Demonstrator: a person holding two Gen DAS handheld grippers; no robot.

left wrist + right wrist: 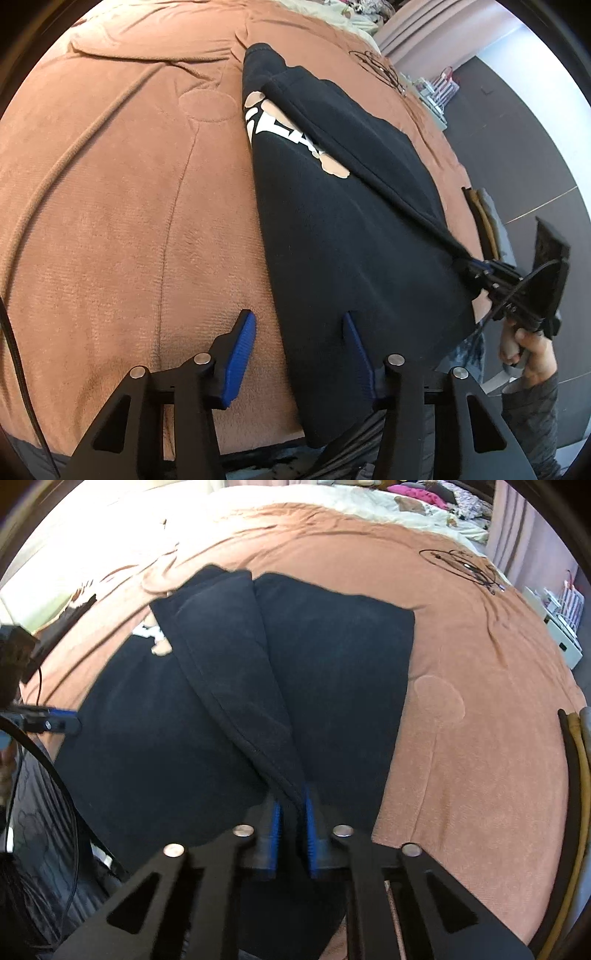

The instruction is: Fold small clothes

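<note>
black garment (229, 686) pinched by right tool (293, 812), coiled cable (461, 566) beyond.

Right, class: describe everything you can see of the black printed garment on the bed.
The black garment with a white and peach print looks like soft, thick knit. It lies partly folded on the brown fleece blanket, one hemmed flap drawn diagonally across the print. The right gripper is shut on that flap's edge. The open left gripper straddles the near edge, which hangs over the bedside.

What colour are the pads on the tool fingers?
Blue pads on black fingers, clearest in the left wrist view.
</note>
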